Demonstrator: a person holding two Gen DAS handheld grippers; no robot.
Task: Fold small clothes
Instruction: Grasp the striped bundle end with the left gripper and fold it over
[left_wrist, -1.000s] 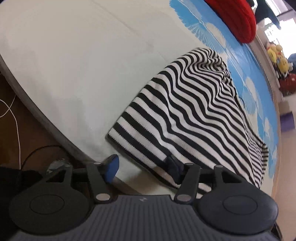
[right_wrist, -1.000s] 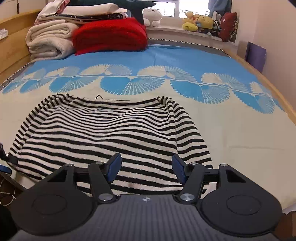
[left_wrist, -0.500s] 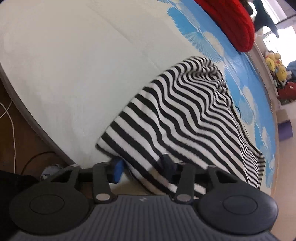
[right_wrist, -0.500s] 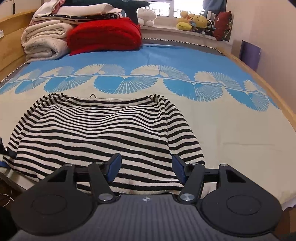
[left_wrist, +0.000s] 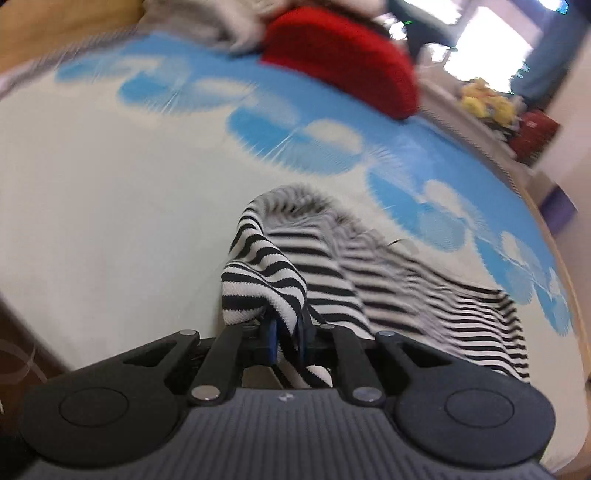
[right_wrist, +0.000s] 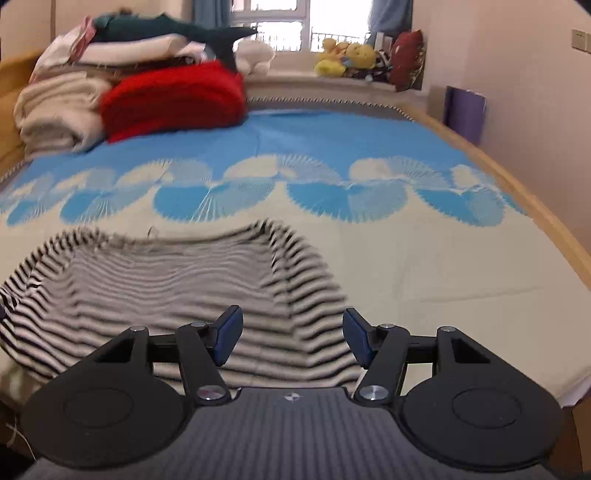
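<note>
A black-and-white striped knit garment (right_wrist: 177, 291) lies on the bed near its front edge. In the left wrist view my left gripper (left_wrist: 287, 338) is shut on the near left corner of the striped garment (left_wrist: 266, 288), and the cloth bunches up over the fingers. In the right wrist view my right gripper (right_wrist: 291, 339) is open and empty, with its jaws wide apart just above the garment's near right part. The garment's far edge looks blurred.
The bed cover (right_wrist: 424, 258) is cream in front and blue with fan shapes behind. A red folded blanket (right_wrist: 173, 99) and stacked pale blankets (right_wrist: 55, 110) sit at the far left. Plush toys (right_wrist: 347, 55) line the windowsill. The wooden bed edge (right_wrist: 535, 218) runs along the right.
My left gripper closed on the garment's near left corner and lifted it, and its view swung up toward the far end of the bed. My right gripper stayed open over the cloth.
</note>
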